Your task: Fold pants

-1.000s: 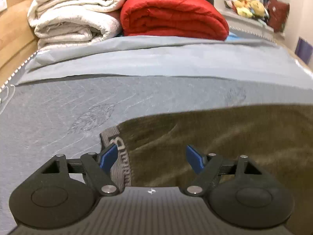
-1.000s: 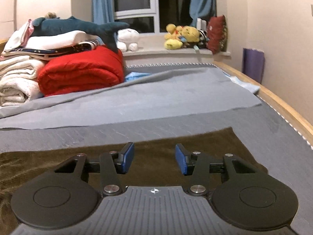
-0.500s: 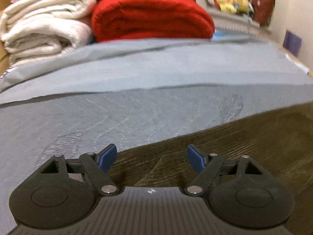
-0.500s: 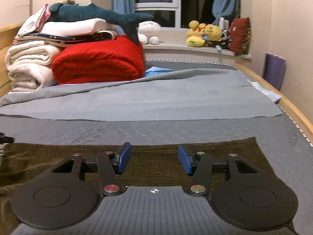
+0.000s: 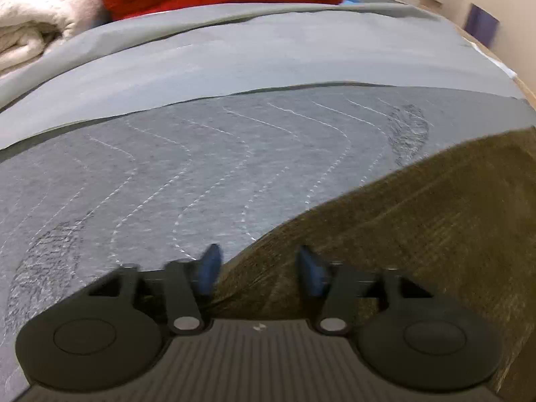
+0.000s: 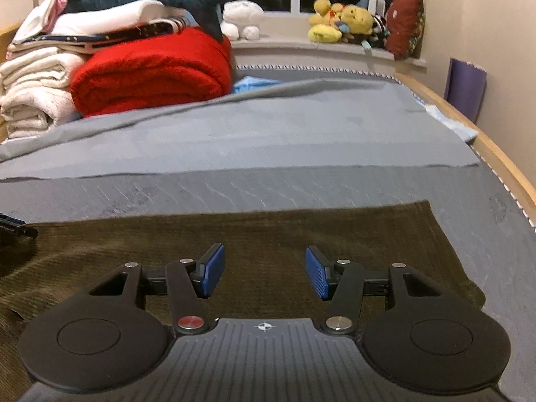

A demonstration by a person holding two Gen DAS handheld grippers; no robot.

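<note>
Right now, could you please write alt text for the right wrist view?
The right gripper, open, hovers over dark olive corduroy pants spread flat on a grey mattress. Beyond lie a grey sheet, a folded red blanket, stacked white towels and plush toys on a windowsill.

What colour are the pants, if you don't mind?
Dark olive-brown pants, faintly ribbed; clearest in the right wrist view.

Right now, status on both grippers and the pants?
Left gripper closing over pants edge, not yet pinched. Right gripper open above flat pants. Nothing in the way.
</note>
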